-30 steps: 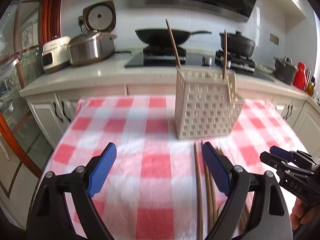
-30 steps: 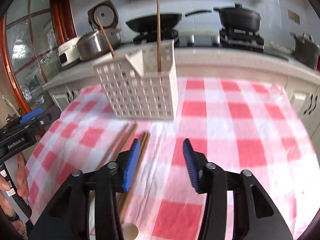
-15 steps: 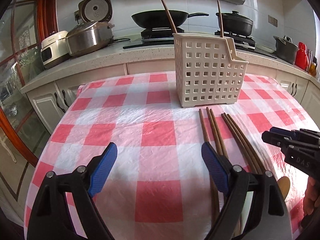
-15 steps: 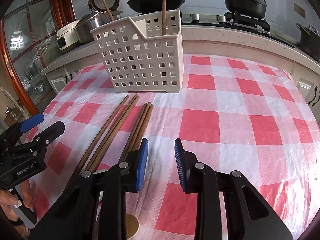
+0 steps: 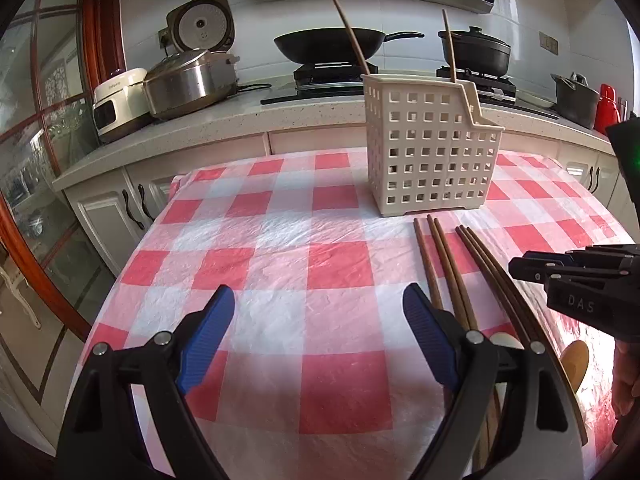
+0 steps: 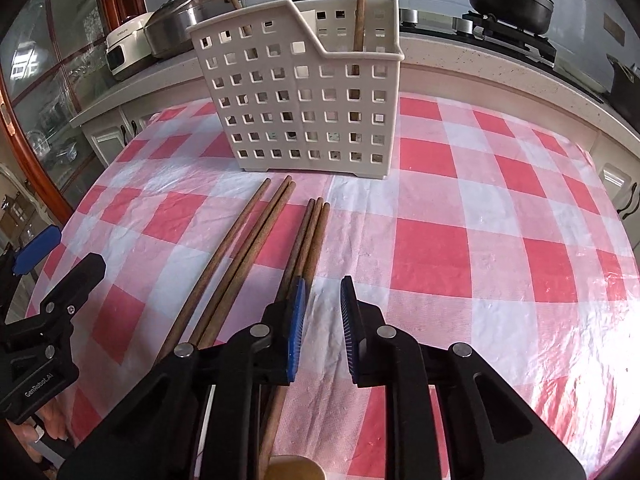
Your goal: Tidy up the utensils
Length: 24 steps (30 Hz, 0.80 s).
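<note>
Six wooden utensil handles [image 6: 256,248] lie on the red-checked tablecloth [image 6: 460,240], in two groups of three, just in front of the white perforated basket [image 6: 304,92]. Two more wooden sticks [image 6: 360,4] stand upright inside the basket. Right gripper [image 6: 322,324]: jaws narrowly apart and closing, nothing between the pads; the nearest handle lies just left of them. Left gripper [image 5: 318,336]: jaws spread wide over bare cloth, gripping nothing, handles just to its right.
</note>
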Each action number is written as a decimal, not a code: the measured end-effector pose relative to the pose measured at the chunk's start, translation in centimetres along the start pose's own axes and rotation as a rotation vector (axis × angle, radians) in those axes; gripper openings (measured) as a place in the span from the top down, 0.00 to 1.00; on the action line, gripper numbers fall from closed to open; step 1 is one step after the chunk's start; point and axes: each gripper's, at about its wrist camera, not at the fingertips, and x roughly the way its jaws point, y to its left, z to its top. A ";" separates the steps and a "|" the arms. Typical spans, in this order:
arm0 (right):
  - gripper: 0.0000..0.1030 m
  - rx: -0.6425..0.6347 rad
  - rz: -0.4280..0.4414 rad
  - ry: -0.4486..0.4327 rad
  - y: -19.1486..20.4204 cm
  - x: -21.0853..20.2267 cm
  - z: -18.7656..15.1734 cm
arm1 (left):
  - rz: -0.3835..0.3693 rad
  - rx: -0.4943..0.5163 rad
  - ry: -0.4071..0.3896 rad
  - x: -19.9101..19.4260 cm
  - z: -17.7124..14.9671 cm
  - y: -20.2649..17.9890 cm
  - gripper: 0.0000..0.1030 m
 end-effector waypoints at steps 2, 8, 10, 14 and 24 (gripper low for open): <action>0.83 -0.002 -0.011 0.009 0.2 0.3 0.1 | -0.002 -0.010 0.003 0.0 -0.1 0.3 0.19; 0.83 -0.014 -0.031 0.031 0.7 0.7 0.6 | -0.007 -0.019 0.003 0.0 -0.3 0.7 0.19; 0.83 -0.014 -0.034 0.040 0.8 1.0 0.7 | -0.010 -0.021 0.008 0.1 -0.3 0.8 0.19; 0.85 -0.018 -0.053 0.060 1.2 1.4 1.1 | -0.012 -0.024 0.011 0.1 -0.5 1.0 0.19; 0.90 -0.022 -0.059 0.093 1.0 2.3 1.3 | -0.014 -0.022 0.023 0.3 -0.5 0.9 0.19</action>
